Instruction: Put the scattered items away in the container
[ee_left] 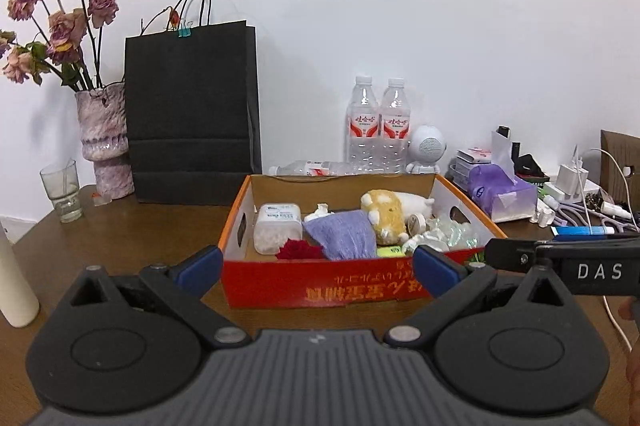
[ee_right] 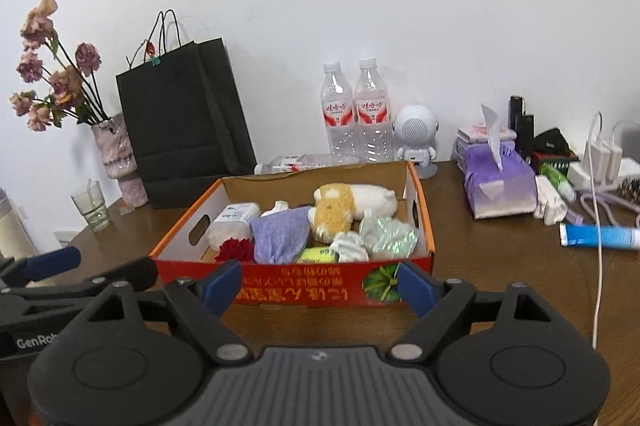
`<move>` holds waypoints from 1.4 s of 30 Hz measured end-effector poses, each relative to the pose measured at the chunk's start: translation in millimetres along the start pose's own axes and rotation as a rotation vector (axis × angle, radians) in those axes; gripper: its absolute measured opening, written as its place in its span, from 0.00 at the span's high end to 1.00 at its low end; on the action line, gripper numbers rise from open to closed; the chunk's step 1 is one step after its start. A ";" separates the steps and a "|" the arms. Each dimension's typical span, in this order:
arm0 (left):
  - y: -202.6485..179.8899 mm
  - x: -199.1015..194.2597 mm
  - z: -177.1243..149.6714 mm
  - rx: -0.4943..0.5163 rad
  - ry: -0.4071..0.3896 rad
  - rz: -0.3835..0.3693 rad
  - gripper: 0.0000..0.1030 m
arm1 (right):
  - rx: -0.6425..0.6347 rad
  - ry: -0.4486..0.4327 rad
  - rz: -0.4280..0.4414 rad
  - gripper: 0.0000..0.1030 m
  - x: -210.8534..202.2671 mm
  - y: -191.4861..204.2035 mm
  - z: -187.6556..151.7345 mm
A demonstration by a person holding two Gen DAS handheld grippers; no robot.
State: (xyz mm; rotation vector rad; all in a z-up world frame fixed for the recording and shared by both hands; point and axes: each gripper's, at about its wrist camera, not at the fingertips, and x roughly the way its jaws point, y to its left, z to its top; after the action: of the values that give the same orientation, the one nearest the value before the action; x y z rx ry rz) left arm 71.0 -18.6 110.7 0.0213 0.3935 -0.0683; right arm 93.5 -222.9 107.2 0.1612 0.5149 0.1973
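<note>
OK, you're holding both claws back, just in front of the red cardboard box (ee_right: 296, 290): left gripper (ee_left: 316, 268) and right gripper (ee_right: 320, 290) are each spread wide apart and gripping nothing.

The box is already taking the plush toy (ee_right: 340, 206), purple cloth (ee_right: 280, 238), red rose (ee_right: 236, 250), plastic jar (ee_right: 234, 220) and crumpled wrappers (ee_right: 388, 236).

I'm reading the blue tube (ee_right: 600, 237) as the nearest loose item, though that's a guess. It's lying right of the box on the brown table (ee_right: 480, 266), well apart from the box's right wall, long axis running left-right, parallel to the box's front edge. It's sitting forward and right of your right claw, so the right hand is the nearer one; the left is parked off the box's other front corner.

Bare tabletop is showing between the box and the tube, so room for the approach looks fine. A white cable (ee_right: 598, 226) is crossing over the tube, and the purple tissue pack (ee_right: 500, 182) is standing behind it, so you're risking a snag if you're closing across the cable.
</note>
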 end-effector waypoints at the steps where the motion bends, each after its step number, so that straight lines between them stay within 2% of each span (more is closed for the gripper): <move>1: -0.5 -1.9 -7.5 0.001 -0.008 -0.001 0.00 | 0.006 0.001 0.005 0.17 0.3 -1.4 -5.9; 6: -3.3 -12.4 -31.4 0.011 -0.032 -0.015 0.00 | 0.002 0.005 -0.003 0.17 -0.3 -3.2 -35.3; 11: -4.9 -35.0 -48.7 0.014 -0.094 0.005 0.00 | -0.064 -0.032 -0.022 0.15 -16.0 5.6 -59.8; 20: -1.9 -77.8 -73.5 -0.011 -0.099 -0.013 0.00 | -0.081 -0.029 -0.008 0.12 -53.8 13.5 -94.6; 23: -1.9 -88.3 -82.2 -0.014 -0.072 -0.027 0.00 | -0.071 -0.026 0.000 0.11 -66.8 13.8 -104.9; 29: -3.4 -97.8 -101.2 0.020 0.011 -0.008 0.00 | -0.098 0.000 -0.024 0.11 -78.1 18.0 -122.8; 42: 4.8 -68.1 -128.3 0.022 0.206 0.035 0.00 | -0.103 0.097 -0.066 0.10 -56.9 16.1 -141.4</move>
State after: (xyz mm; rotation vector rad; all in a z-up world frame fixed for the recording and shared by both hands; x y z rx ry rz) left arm -40.5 -5.2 18.4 0.0572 0.5979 -0.0357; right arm -28.4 -205.7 15.9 0.0339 0.6042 0.1678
